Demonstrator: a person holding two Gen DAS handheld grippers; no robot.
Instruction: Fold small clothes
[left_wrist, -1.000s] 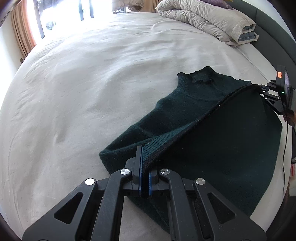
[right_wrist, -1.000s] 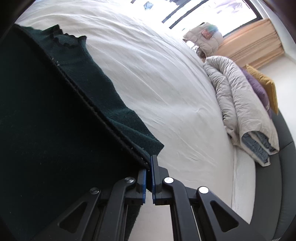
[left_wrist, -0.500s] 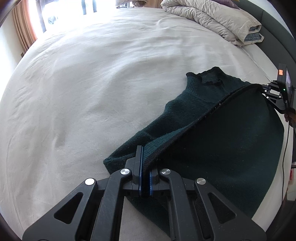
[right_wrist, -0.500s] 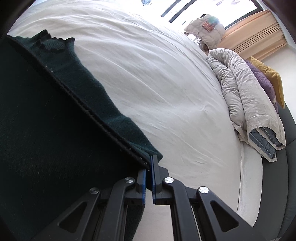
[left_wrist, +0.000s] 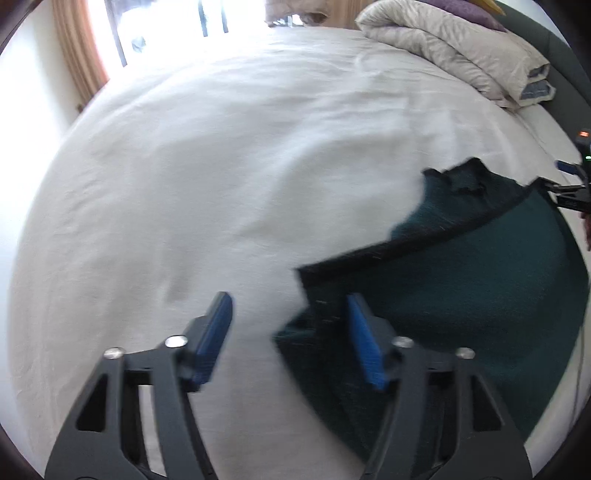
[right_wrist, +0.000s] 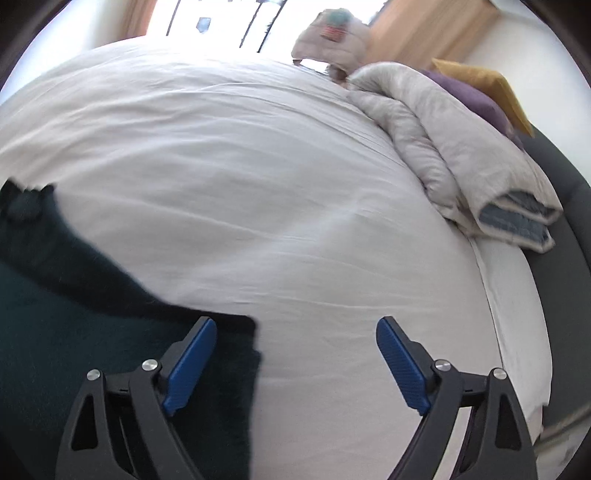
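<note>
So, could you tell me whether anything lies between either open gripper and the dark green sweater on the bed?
Nothing visible does. The left gripper hangs open at the sweater corner, and the right gripper is open at its other corner. Only bare white sheet lies around them; the folded duvet sits well away.

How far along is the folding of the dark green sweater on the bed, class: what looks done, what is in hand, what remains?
Done: the sweater lies on the bed with one fold laid over, its edge running diagonally. In hand: nothing; the left gripper and right gripper are both open, fingers spread above the cloth. Left: it is still a broad shape with the collar sticking out, so further folds probably remain.
</note>
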